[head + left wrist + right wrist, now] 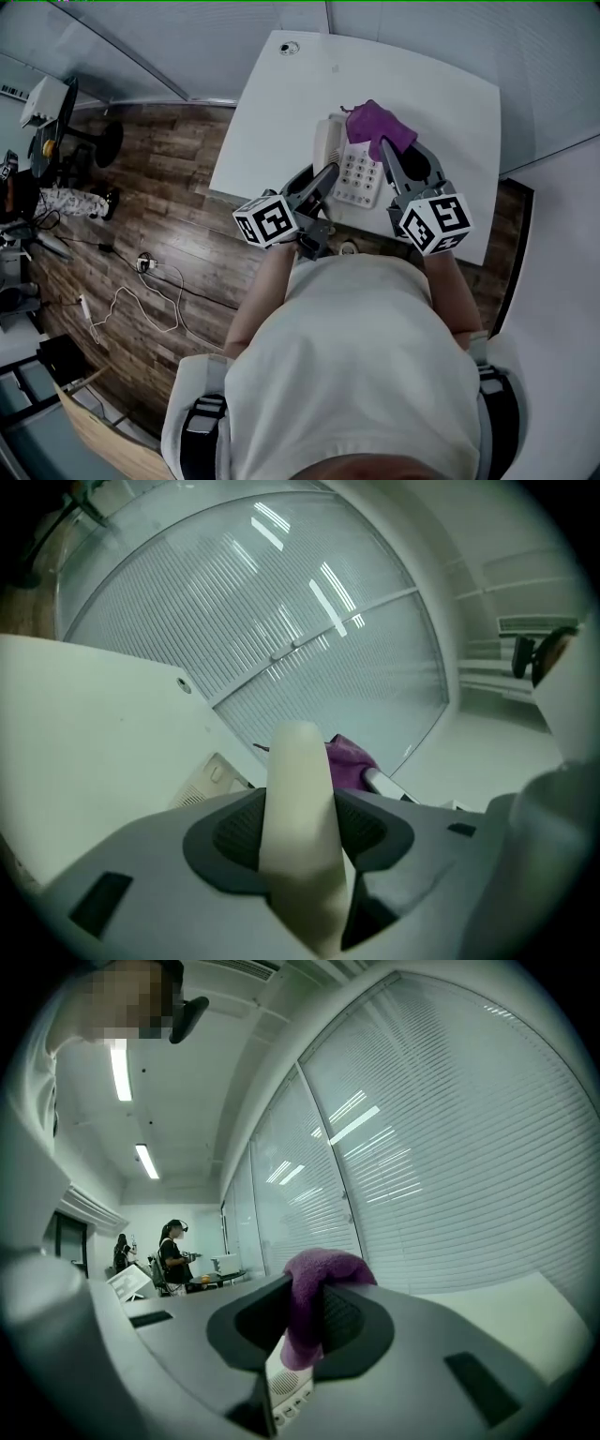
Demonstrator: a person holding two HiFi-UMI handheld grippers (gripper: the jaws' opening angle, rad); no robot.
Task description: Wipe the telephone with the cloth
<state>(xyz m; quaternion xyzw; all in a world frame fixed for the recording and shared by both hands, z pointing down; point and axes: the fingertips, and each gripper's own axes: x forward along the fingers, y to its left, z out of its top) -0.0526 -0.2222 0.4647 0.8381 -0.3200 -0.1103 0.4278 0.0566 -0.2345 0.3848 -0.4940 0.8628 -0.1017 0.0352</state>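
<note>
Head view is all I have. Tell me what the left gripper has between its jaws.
Observer: The left gripper is shut on the cream plastic telephone handset, which stands up between its pads.
Operator: Now report the right one.
Observer: The right gripper is shut on the crumpled purple cloth, which bunches up above the jaws.
Operator: Say what shows below that cloth.
Observer: The white telephone base, seen through the gap under the jaws. I cannot tell whether the cloth touches it.
</note>
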